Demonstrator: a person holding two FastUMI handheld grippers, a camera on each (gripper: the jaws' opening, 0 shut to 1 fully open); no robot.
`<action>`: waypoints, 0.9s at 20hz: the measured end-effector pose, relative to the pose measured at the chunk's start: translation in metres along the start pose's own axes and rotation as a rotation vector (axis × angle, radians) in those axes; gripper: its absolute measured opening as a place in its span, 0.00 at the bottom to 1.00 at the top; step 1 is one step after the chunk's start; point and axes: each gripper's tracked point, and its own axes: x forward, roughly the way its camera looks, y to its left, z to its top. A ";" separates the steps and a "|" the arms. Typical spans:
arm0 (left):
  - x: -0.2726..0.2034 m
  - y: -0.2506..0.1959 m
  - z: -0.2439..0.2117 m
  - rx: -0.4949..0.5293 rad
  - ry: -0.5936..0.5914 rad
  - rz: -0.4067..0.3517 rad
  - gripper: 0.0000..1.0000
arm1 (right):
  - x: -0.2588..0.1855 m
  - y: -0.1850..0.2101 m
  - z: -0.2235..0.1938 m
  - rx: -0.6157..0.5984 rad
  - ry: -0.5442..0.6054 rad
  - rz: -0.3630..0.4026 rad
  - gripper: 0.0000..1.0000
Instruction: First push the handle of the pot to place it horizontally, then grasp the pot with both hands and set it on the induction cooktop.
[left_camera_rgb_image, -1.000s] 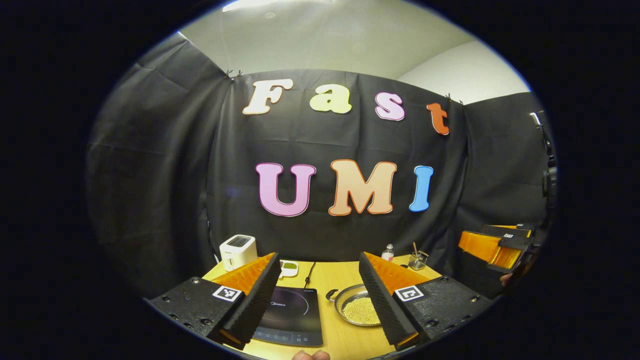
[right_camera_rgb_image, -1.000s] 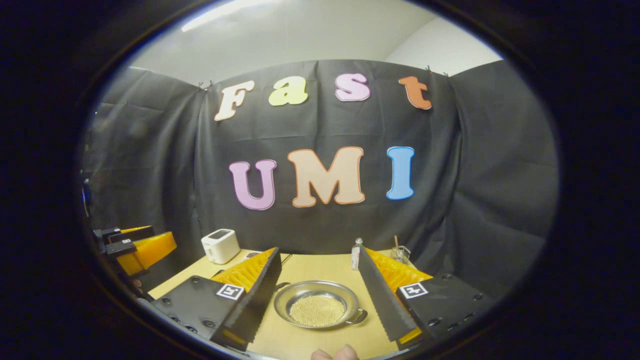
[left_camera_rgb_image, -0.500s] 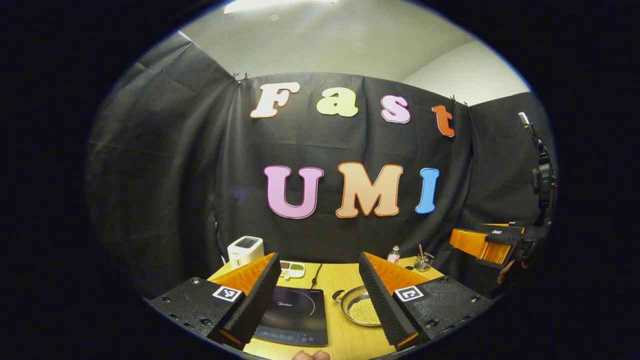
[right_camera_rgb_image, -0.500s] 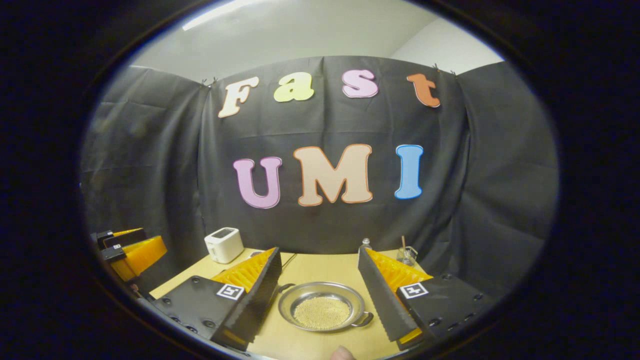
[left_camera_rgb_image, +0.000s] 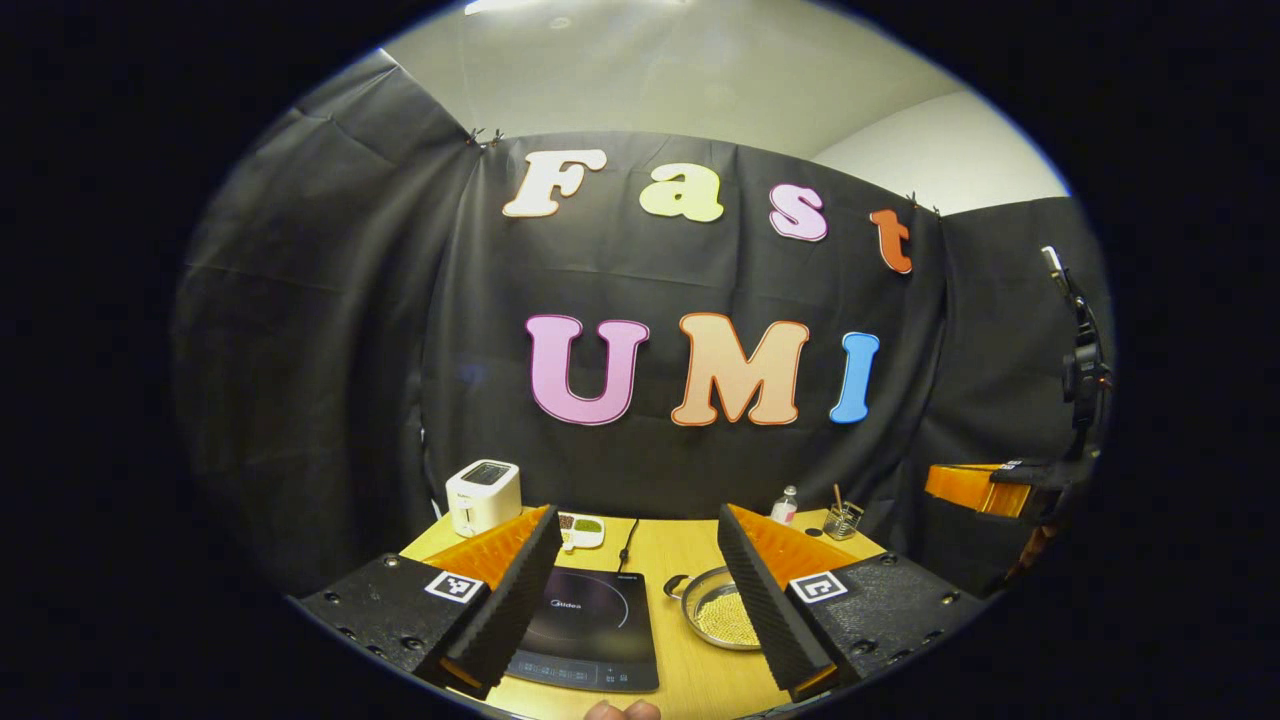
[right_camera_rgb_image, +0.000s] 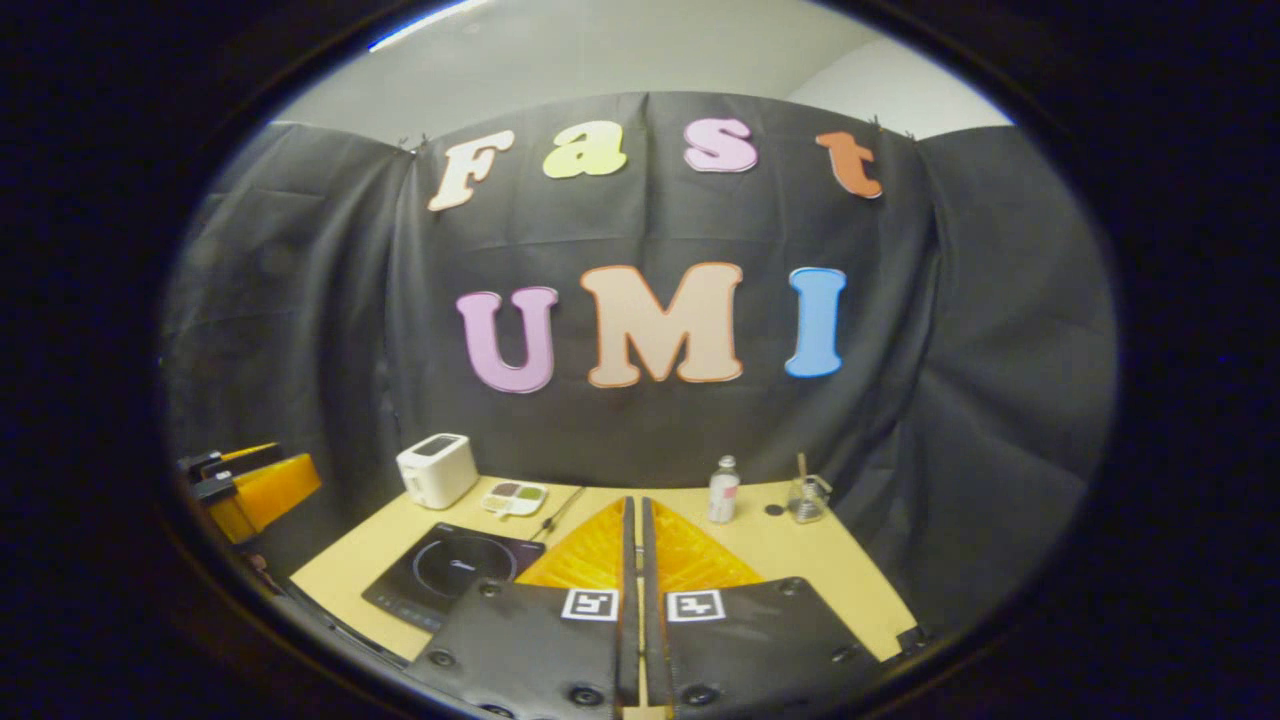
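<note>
1. Orange-backed fingers of the left gripper (left_camera_rgb_image: 636, 590) stand spread wide at the bottom of the left gripper view, holding nothing.
2. Between them lies the induction cooktop (left_camera_rgb_image: 588, 630), lower centre, and just right of it the pot (left_camera_rgb_image: 722, 612), partly behind the right finger; its small handle (left_camera_rgb_image: 675, 585) points to the upper left (so not yet horizontal, I judge).
3. At the bottom of the right gripper view, the right gripper (right_camera_rgb_image: 632, 540) has its fingers pressed together, nothing between them, likely set for pushing.
4. Farther back on the table (right_camera_rgb_image: 850, 580) stand a toaster (left_camera_rgb_image: 483, 495) at left and a bottle (right_camera_rgb_image: 722, 490) towards the right.
</note>
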 end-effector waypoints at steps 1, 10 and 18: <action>0.002 0.000 -0.002 0.005 0.007 0.003 0.92 | 0.002 0.000 -0.011 -0.004 0.037 0.013 0.01; 0.040 -0.015 -0.025 0.054 0.080 0.113 0.92 | 0.054 -0.038 -0.082 0.031 0.218 0.146 0.02; 0.063 -0.041 -0.031 0.101 0.141 0.261 0.92 | 0.094 -0.082 -0.187 0.057 0.441 0.272 0.02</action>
